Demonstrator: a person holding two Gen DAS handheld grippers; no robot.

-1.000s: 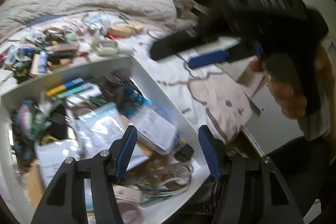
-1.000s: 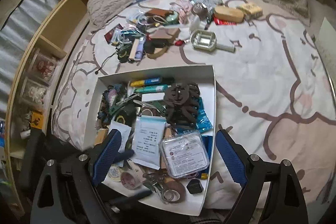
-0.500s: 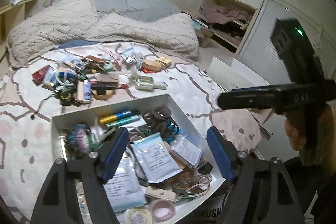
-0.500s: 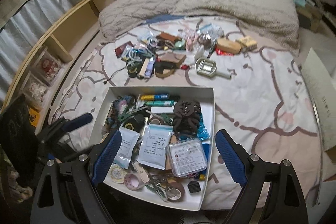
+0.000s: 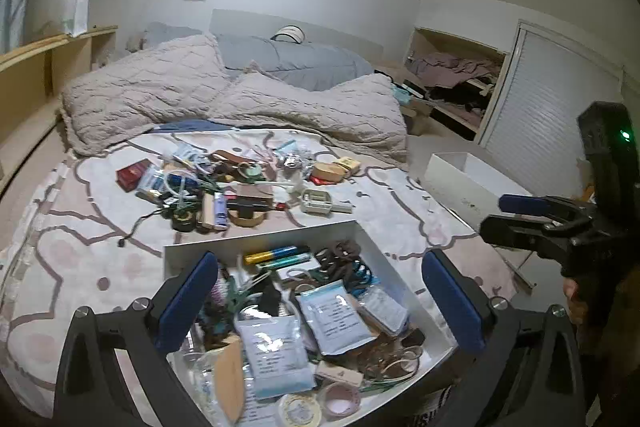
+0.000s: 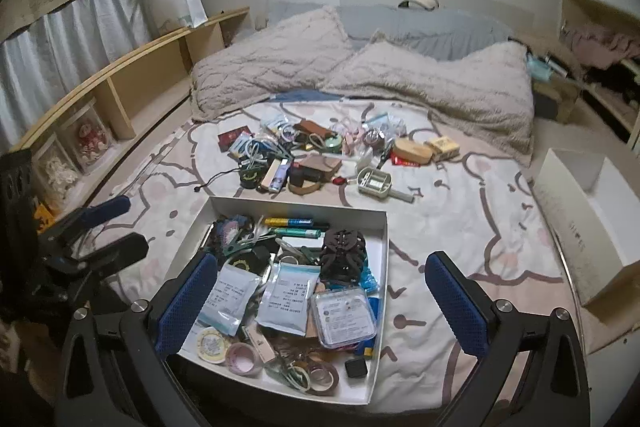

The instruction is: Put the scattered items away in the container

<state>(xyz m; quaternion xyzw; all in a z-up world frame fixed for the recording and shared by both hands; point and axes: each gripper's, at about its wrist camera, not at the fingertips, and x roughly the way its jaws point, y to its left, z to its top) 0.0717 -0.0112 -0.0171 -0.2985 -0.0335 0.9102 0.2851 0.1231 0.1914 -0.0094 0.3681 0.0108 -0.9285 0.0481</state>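
Tongs first: my left tongs [image 5: 320,301] are spread wide with nothing between the blue pads, and my right tongs [image 6: 322,301] are just as wide and just as empty. Both hang over the near end of the white box [image 6: 298,205], which sits on the bed [image 6: 460,227] and is already crowded with packets, tape rolls and a brown hair clip [image 6: 344,247].

Out at twelve o'clock from the box, well apart from its far wall, lies the pile [image 6: 304,155] I'm after: cables, a red card, a tan case, a beige handled frame [image 6: 376,183] off toward one o'clock. From the left camera the same pile [image 5: 224,187] sits at about eleven o'clock, and the right tongs show at three o'clock, off the bed edge.

By my reckoning the job is partway done, and the step now is the reach for the next piece. Doing it well means picking a loner, not the tangle. The handled frame lies apart from the heap with bare sheet around it, so I'd send the right tongs there, come down steep, and straddle the narrow handle so the pads close across it. The sheet is soft, so I'd press lightly or fabric gets pinched. Cables near the middle look knotted; pulling one likely drags its neighbours. For the drop, the far half of the box shows more free floor.
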